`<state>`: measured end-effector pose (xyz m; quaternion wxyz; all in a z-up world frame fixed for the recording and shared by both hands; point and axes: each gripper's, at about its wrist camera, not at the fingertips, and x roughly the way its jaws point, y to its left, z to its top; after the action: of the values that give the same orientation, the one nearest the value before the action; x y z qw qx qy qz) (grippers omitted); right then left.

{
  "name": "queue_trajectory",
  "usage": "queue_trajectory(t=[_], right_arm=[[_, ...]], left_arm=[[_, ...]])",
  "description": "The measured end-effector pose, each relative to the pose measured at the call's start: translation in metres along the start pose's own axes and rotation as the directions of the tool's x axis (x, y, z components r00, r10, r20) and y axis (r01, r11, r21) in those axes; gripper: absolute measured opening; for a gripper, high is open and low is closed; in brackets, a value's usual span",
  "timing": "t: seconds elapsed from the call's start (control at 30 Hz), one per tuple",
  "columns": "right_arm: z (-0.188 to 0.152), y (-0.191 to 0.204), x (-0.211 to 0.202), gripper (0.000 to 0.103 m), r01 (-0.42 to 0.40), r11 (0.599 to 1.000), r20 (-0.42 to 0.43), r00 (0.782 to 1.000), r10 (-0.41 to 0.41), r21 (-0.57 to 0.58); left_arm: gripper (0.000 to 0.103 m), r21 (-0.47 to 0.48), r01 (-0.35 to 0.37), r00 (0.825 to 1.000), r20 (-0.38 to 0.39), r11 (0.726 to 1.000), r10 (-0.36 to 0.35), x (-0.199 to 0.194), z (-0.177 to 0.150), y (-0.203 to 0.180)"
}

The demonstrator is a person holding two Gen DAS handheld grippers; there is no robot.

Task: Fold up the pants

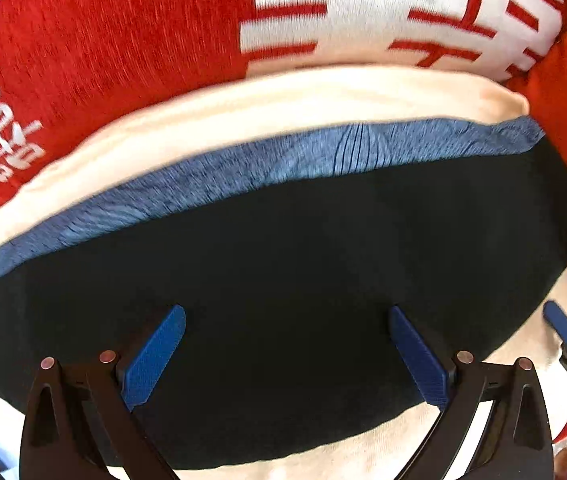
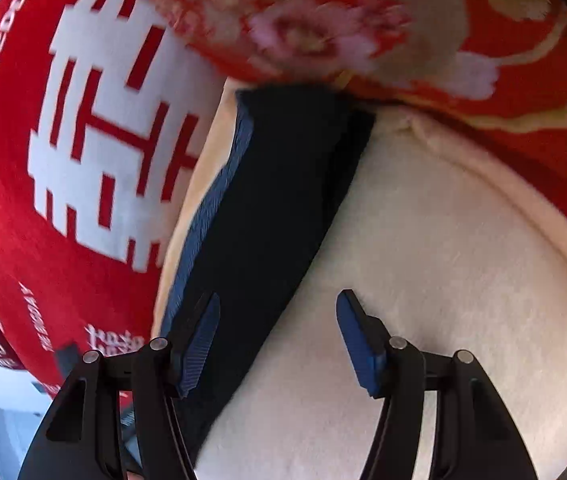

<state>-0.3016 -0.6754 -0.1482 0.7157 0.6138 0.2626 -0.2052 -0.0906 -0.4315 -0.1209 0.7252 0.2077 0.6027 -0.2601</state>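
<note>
A red blanket (image 2: 15, 240) carries white print. At nine o'clock in the right wrist view, the words "HAPPY WEDDI…" run along its edge, cut off by the frame. Beside them sits a large white double-happiness character (image 2: 111, 136). Smaller white lettering at seven o'clock is too blurred to read. In the left wrist view, white script at nine o'clock is upside down and unreadable.

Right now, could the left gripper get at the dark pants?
Probably yes. The left gripper is open, its fingers spread over the pants, which lie flat on the cream cloth. Nothing shows between them. The right gripper sits off at the pants' edge.
</note>
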Motion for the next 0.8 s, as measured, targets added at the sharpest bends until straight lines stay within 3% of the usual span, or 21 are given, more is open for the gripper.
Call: queue_trajectory(t=[0.17,0.27,0.3,0.33,0.37,0.4,0.53,0.63,0.73,0.8], right_arm=[[0.016,0.017,0.023,0.065,-0.025,0.994,0.079,0.996,0.033,-0.104],[0.021,0.032,0.036,0.066,0.026,0.992,0.086,0.996,-0.015,-0.121],[0.023,0.032,0.036,0.056,0.049,0.993,0.077,0.996,-0.04,-0.109],[0.026,0.033,0.038,0.023,0.086,0.992,0.05,0.995,-0.081,-0.09],[0.029,0.033,0.037,0.016,0.075,0.994,0.04,0.997,-0.072,-0.083],[0.029,0.039,0.032,0.014,0.069,0.993,0.035,0.997,-0.065,-0.1],[0.021,0.08,0.015,0.014,0.077,0.953,0.044,0.997,-0.067,-0.294],[0.013,0.103,0.009,0.014,0.081,0.92,0.046,0.997,-0.069,-0.384],[0.004,0.125,0.012,0.014,0.095,0.885,0.042,0.995,-0.086,-0.457],[-0.002,0.138,0.01,0.014,0.107,0.86,0.049,0.994,-0.095,-0.5]], left_arm=[[0.102,-0.005,0.003,0.999,0.033,1.0,-0.003,0.0,-0.004,-0.012],[0.102,0.006,0.008,1.0,0.024,1.0,-0.008,-0.001,-0.002,-0.017],[0.101,0.007,0.007,1.0,0.016,1.0,-0.007,-0.003,0.001,-0.018],[0.088,0.005,0.006,1.0,0.023,1.0,-0.006,-0.009,0.004,-0.017],[0.071,0.005,0.009,0.999,0.04,1.0,-0.009,-0.017,0.007,-0.016],[0.067,0.008,0.017,0.999,0.05,1.0,-0.017,-0.023,0.007,-0.019],[0.066,0.009,0.033,0.992,0.121,0.999,-0.034,-0.041,0.015,-0.031],[0.067,0.038,0.119,0.99,0.071,0.992,-0.122,-0.015,0.012,-0.052],[0.067,0.13,0.029,0.981,0.187,0.991,-0.053,-0.013,-0.003,-0.076],[0.067,0.087,0.09,0.98,0.171,0.992,-0.104,-0.013,-0.002,-0.074]])
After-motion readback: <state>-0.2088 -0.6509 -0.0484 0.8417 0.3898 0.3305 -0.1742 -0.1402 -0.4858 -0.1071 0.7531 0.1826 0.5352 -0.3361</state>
